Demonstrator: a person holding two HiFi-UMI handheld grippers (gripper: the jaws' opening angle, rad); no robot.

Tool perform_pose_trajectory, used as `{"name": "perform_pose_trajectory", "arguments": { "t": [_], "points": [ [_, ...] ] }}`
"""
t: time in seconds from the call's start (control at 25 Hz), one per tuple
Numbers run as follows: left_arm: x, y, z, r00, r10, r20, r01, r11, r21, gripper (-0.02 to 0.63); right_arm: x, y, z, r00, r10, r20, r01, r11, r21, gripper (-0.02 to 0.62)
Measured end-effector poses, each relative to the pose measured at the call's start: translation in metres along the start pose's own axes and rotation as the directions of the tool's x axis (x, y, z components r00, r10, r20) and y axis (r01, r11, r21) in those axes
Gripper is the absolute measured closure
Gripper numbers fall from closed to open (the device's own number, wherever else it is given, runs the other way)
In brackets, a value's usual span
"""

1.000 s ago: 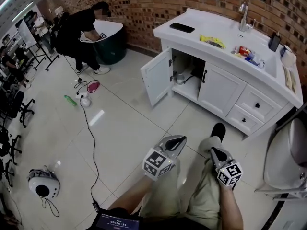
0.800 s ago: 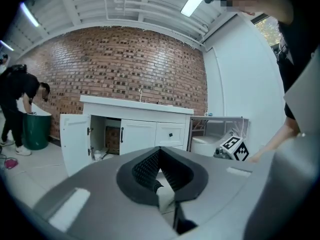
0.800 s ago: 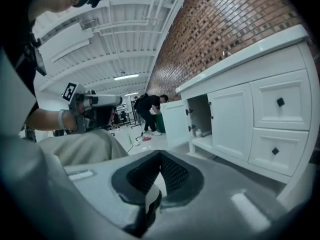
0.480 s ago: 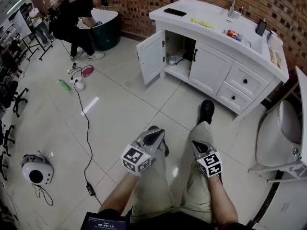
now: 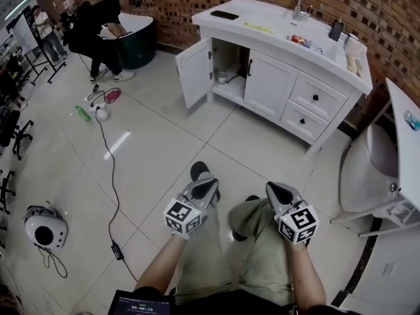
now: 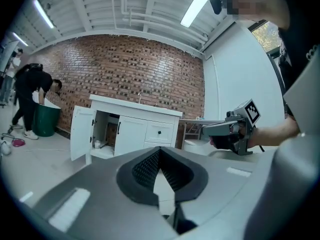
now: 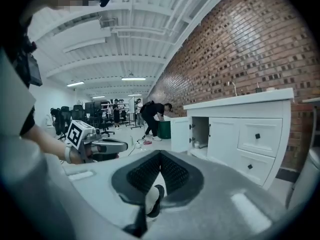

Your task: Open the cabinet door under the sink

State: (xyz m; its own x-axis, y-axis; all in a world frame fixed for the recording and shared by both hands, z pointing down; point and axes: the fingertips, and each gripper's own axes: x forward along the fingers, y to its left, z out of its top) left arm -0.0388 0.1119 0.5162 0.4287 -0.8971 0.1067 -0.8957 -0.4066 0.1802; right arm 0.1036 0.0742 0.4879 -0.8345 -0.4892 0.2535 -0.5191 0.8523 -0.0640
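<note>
The white sink cabinet [image 5: 282,77] stands against the brick wall, far from me. Its left door [image 5: 192,69] hangs wide open, showing pipes and a small pot inside; the other door [image 5: 266,84] is closed. In the head view my left gripper [image 5: 209,188] and right gripper [image 5: 275,192] are held low over the person's legs, both shut and empty. In the left gripper view, past its own gripper [image 6: 159,151], the open door [image 6: 80,132] and the right gripper [image 6: 220,130] show. In the right gripper view, beyond its own gripper [image 7: 160,156], are the door [image 7: 179,134] and the left gripper [image 7: 112,146].
A toilet [image 5: 364,169] sits to the right of the cabinet. A black cable [image 5: 111,176] runs across the tiles toward a white round device [image 5: 42,227]. A person [image 5: 98,25] bends over a dark green tub [image 5: 138,41] at the far left. A green bottle [image 5: 83,113] lies on the floor.
The view has backed away from the cabinet, which now looks smaller and farther. The person's legs have stepped. Both grippers stayed shut near the body.
</note>
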Motion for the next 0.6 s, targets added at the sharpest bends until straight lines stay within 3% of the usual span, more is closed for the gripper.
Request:
{"name": "perform_pose_trajectory", "arguments": {
  "t": [0.2, 0.32, 0.48, 0.6],
  "points": [
    [-0.007, -0.038, -0.015, 1.000, -0.012, -0.006, 0.012, 1.000, 0.023, 0.590, -0.015, 0.000, -0.028, 0.999, 0.012, -0.032, -0.009, 0.997, 0.074, 0.604],
    [-0.010, -0.068, -0.016, 0.999, -0.024, -0.023, 0.025, 0.998, 0.061, 0.591, -0.032, 0.006, -0.030, 1.000, 0.025, -0.012, -0.024, 0.998, 0.066, 0.604],
    [-0.020, -0.104, 0.012, 0.999, -0.029, -0.023, 0.032, 0.989, 0.141, 0.589, -0.051, 0.011, -0.025, 0.998, 0.033, 0.047, -0.036, 0.997, 0.068, 0.604],
    [-0.030, -0.108, 0.025, 1.000, -0.026, -0.012, 0.028, 0.984, 0.179, 0.589, -0.051, 0.016, -0.023, 0.998, 0.042, 0.046, -0.045, 0.997, 0.056, 0.604]
  ]
}}
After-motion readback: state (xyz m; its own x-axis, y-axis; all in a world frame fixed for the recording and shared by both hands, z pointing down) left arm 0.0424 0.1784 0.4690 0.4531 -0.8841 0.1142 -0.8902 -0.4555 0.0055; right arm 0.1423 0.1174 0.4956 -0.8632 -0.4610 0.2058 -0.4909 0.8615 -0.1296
